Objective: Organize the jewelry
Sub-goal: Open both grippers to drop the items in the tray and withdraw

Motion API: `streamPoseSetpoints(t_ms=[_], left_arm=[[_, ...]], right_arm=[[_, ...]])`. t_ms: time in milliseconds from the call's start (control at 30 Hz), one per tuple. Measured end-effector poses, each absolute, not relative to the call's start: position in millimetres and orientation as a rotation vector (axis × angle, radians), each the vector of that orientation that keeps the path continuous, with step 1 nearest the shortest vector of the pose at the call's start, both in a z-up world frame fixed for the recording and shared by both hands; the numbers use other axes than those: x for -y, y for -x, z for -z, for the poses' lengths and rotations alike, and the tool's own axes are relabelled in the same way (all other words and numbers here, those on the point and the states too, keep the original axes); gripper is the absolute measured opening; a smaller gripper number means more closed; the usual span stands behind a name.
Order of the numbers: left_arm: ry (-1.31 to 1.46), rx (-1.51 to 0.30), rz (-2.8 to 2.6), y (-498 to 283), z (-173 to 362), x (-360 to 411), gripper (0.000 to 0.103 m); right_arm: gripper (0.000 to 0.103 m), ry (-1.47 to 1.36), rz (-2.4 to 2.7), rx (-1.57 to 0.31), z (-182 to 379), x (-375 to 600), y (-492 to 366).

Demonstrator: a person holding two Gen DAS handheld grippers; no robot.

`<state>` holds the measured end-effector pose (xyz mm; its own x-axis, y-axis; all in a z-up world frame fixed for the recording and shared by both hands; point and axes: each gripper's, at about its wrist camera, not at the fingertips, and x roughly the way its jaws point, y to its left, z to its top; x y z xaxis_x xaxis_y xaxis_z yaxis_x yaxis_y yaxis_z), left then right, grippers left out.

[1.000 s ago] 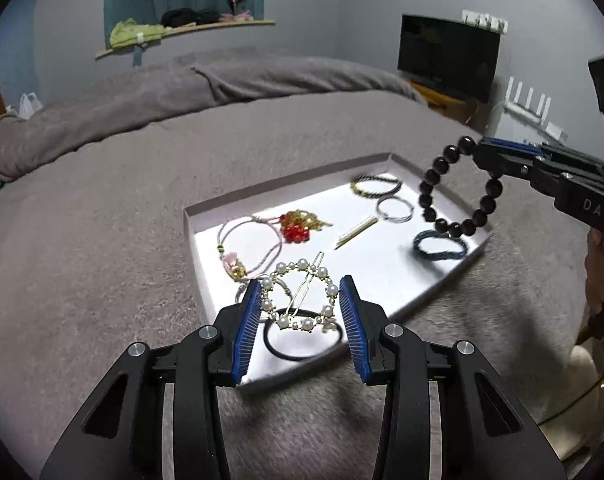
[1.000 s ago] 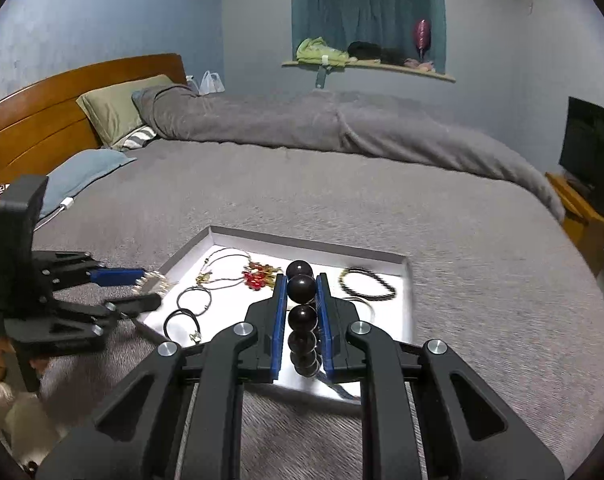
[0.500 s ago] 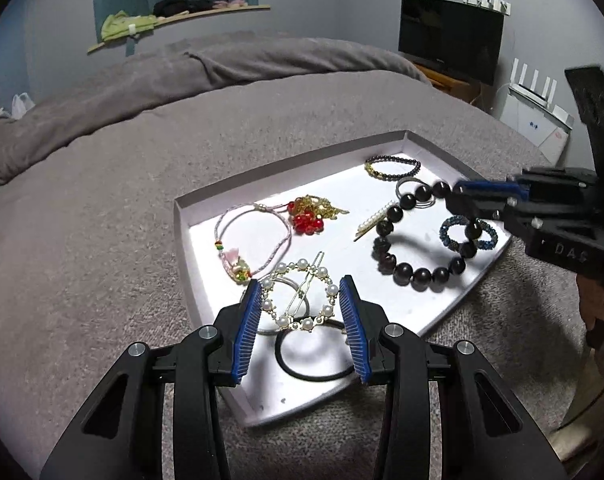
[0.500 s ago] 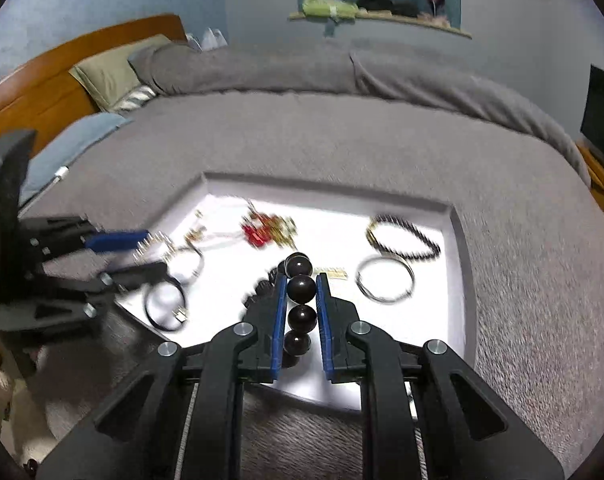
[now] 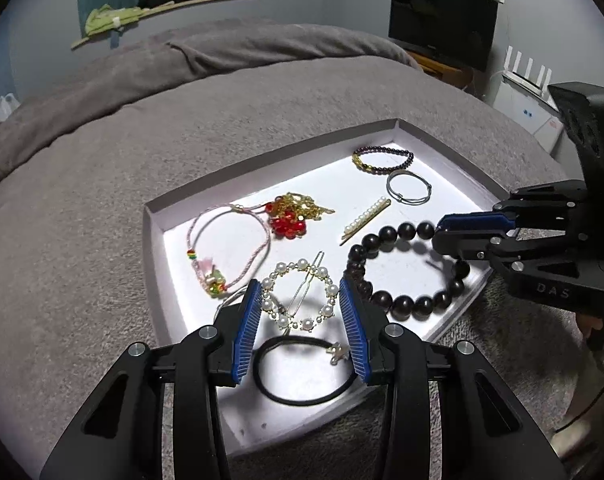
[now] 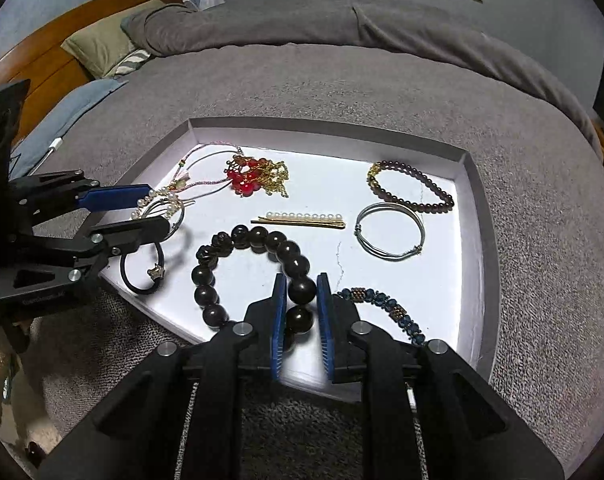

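My left gripper is clamped part-open on the pearl ring clip, its pads against the ring's two sides, above the near end of the white tray. My right gripper has just been opening; narrow gaps show beside the dark bead bracelet between my pads, which lies on the tray floor.

A home bedroom is showing here: a grey blanket is covering a bed with a wooden headboard and pillows, a television is standing by the wall.
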<state>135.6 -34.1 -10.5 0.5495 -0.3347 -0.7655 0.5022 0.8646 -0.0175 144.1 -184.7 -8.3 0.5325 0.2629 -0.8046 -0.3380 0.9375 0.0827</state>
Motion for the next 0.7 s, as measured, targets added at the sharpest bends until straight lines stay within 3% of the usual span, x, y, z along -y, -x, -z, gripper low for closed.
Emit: streamPoseSetpoints(t_ms=[33,100,633,700], left_arm=[[-0.217,-0.86,0.502,-138,10,36,0.041],[-0.212,-0.874,0.507,-143,11,38,0.041],[-0.162,-0.976,0.473,-177,33,53,0.042],[-0.152,-0.974,0.462,-178,34,51,0.047]], right_arm=[[0.026,0.082,-0.357,-0.937,7,187,-143],[0.046,0.063,-0.354,-0.917,1,191,-140],[0.046,0.019,-0.3,-0.861,-9,220,-121],[0.046,0.012,-0.298,-0.856,-10,224,-118]])
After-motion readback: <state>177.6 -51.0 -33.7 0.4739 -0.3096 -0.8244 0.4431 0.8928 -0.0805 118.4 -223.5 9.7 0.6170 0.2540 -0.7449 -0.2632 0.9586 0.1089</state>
